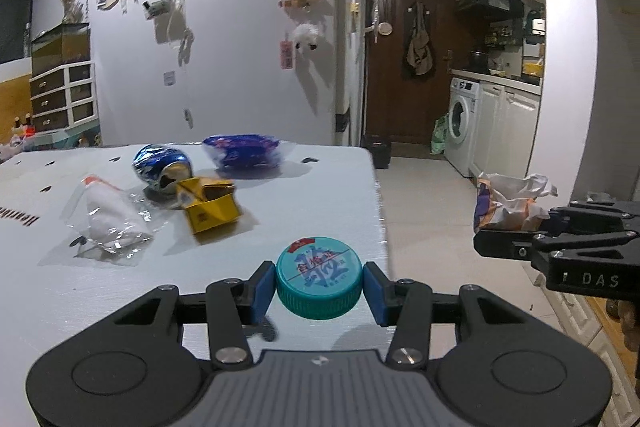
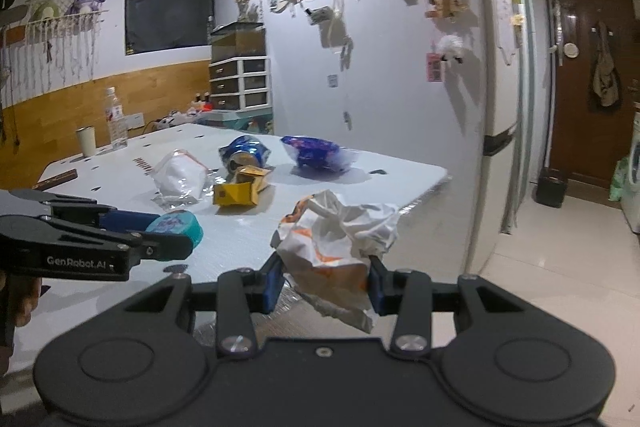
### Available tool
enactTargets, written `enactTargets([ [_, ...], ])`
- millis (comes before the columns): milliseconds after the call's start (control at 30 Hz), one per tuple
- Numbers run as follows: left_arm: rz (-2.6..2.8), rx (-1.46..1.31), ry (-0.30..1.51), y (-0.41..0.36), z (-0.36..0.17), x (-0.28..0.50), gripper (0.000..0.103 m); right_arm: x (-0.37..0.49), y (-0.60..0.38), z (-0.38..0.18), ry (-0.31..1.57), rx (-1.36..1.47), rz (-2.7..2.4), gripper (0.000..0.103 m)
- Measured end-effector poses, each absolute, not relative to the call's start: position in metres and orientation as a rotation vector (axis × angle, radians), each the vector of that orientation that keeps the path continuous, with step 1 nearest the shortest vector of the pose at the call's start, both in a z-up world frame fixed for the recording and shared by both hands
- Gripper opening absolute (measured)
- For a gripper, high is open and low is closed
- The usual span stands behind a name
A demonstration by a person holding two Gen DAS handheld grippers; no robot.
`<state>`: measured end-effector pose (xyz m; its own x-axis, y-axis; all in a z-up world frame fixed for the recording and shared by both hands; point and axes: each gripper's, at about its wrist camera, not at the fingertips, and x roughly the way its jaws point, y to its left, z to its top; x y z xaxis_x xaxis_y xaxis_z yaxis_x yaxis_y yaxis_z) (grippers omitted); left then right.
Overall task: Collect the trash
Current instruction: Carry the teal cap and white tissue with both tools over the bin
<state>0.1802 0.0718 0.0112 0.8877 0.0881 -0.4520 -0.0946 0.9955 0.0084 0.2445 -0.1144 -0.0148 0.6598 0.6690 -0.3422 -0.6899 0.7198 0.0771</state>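
My left gripper (image 1: pixel 319 286) is shut on a teal bottle cap (image 1: pixel 319 277) and holds it over the white table's (image 1: pixel 60 299) near right corner. My right gripper (image 2: pixel 326 281) is shut on a crumpled white and orange paper wrapper (image 2: pixel 338 239), held past the table's right edge. The cap also shows in the right wrist view (image 2: pixel 176 225), the wrapper in the left wrist view (image 1: pixel 510 201). On the table lie a crushed blue can (image 1: pixel 162 167), a yellow carton (image 1: pixel 210 207), a clear plastic wrapper (image 1: pixel 106 217) and a blue plastic bag (image 1: pixel 242 151).
A black bin (image 1: pixel 377 150) stands on the floor by the brown door (image 1: pixel 408 67). A washing machine (image 1: pixel 462 125) and cabinets line the right. A water bottle (image 2: pixel 116 121) and white cup (image 2: pixel 86 141) stand at the table's far left. The decorated wall (image 2: pixel 380 67) is behind.
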Motion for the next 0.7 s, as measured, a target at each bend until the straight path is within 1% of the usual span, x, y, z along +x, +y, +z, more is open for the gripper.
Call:
enactTargets([
  [400, 0.035, 0.004, 0.457, 0.011, 0.008, 0.179, 0.049, 0.225, -0.181, -0.014, 0.352, -0.028, 0.658, 0.043],
  [700, -0.048, 0.023, 0.469, -0.038, -0.001, 0.198, 0.049, 0.222, -0.226, -0.026, 0.369, -0.016, 0.581, 0.043],
])
